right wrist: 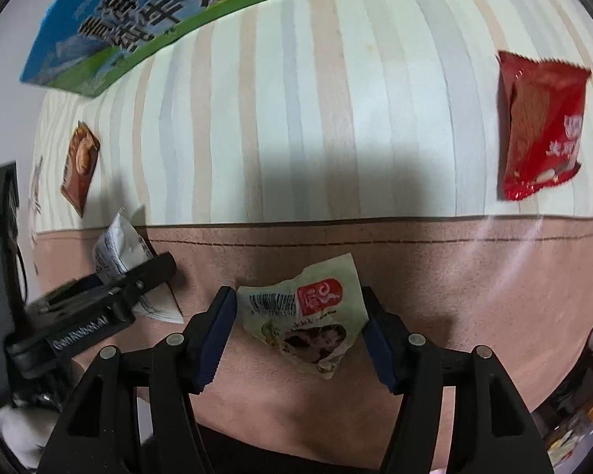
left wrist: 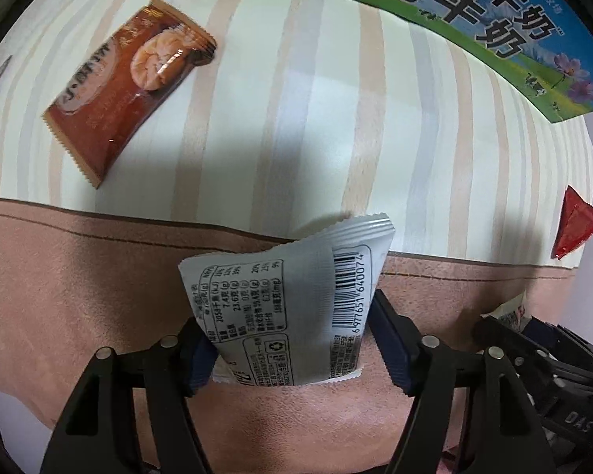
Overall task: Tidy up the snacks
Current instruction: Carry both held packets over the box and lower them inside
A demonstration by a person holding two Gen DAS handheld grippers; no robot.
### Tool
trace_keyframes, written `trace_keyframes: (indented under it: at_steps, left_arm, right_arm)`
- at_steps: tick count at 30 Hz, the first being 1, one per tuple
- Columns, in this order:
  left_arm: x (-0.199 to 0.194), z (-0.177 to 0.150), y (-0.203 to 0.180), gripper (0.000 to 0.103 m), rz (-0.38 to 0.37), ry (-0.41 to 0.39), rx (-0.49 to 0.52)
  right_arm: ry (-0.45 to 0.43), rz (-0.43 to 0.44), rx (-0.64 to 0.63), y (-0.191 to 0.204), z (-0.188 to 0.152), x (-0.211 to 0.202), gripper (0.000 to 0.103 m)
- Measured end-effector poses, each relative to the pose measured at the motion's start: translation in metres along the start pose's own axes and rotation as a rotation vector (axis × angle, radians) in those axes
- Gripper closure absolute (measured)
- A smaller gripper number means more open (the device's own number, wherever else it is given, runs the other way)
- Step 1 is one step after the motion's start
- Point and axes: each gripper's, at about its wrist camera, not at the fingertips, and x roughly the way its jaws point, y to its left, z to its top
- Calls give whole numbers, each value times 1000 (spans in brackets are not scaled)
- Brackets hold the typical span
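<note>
Two grippers are what I'm working with, both pointing steeply down over a striped cloth whose near edge carries a plain pinkish-brown border. The biggest thing in view is the blue-and-green milk carton lying along the far edge. Next comes the red packet, flat on the stripes off to the right, then the brown packet, flat on the stripes to the left and well apart from everything else.

My left gripper is clamped on a white packet — barcode and nutrition panel facing the camera, its crimped top standing up over the border strip. My right gripper has its pads against the two sides of a small crumpled pale-green packet, also over the border; I take that for a grip, though the right-hand contact is soft in the blur. The two grippers sit near each other, side by side.
</note>
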Motion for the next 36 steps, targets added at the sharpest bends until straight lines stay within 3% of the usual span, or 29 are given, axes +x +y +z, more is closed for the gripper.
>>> trace_keyframes:
  at_steps: [3, 7, 9, 13, 22, 29, 36]
  left_arm:
    - [-3, -9, -6, 52, 20, -12, 9]
    - [-9, -19, -14, 53, 41, -14, 30]
    - [-2, -31, -21, 53, 53, -14, 44]
    - [0, -46, -39, 54, 58, -11, 64]
    - [-44, -42, -63, 54, -32, -60, 76]
    - [-126, -7, -91, 54, -120, -181, 116]
    - [-193, 83, -104, 54, -126, -256, 169]
  right_arm:
    - [12, -14, -19, -1, 4, -2, 35]
    - [-6, -45, -55, 19, -6, 22, 36]
    - [-38, -86, -75, 22, -10, 23, 42]
    - [-76, -99, -85, 24, -17, 22, 44]
    - [-159, 38, -74, 26, -10, -39, 44]
    - [-270, 135, -92, 31, 21, -122, 44]
    - [-378, 105, -126, 46, 98, -181, 44]
